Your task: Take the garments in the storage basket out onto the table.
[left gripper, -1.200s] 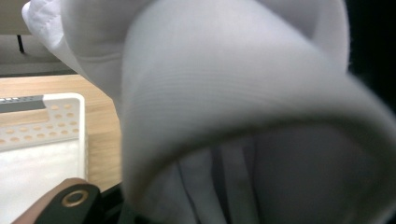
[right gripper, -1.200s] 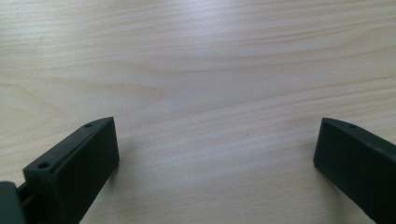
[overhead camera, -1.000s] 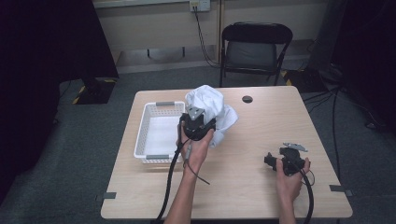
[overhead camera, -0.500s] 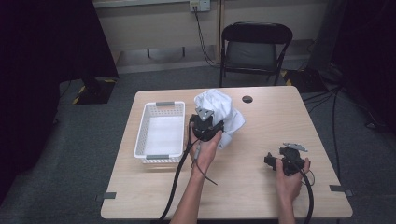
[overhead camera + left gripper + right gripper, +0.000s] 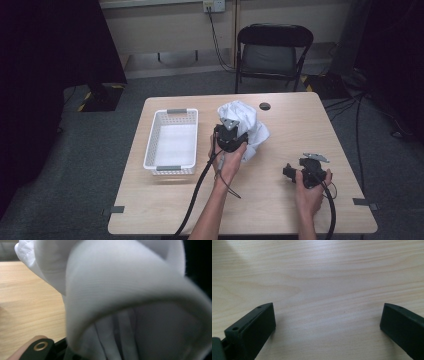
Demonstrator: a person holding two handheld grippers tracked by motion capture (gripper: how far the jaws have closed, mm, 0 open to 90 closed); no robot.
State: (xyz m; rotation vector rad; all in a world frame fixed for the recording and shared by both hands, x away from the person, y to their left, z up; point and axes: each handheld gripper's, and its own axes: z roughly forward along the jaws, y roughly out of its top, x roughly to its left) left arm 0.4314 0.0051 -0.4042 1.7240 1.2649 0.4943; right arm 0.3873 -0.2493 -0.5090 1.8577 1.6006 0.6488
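Observation:
A crumpled white cloth (image 5: 242, 122) hangs bunched at the middle of the table, just right of the white basket (image 5: 171, 139). My left gripper (image 5: 231, 134) is shut on the cloth from its near side, and the person's hand is wrapped under it. In the left gripper view the cloth (image 5: 120, 295) drapes right over the jaws and hides them, with the wooden table (image 5: 27, 305) at the left. My right gripper (image 5: 296, 172) rests low over the table's right front. Its jaws stand wide open over bare wood (image 5: 327, 315), with nothing between them.
The white basket, with a pale lining, stands on the left half of the table. A round cable hole (image 5: 264, 106) sits near the far edge. A black folding chair (image 5: 273, 52) stands beyond the table. Black cables (image 5: 197, 192) trail toward the near edge.
My left gripper has carried the cloth to the right, from the basket's right edge toward the table's middle. The right gripper has stayed put.

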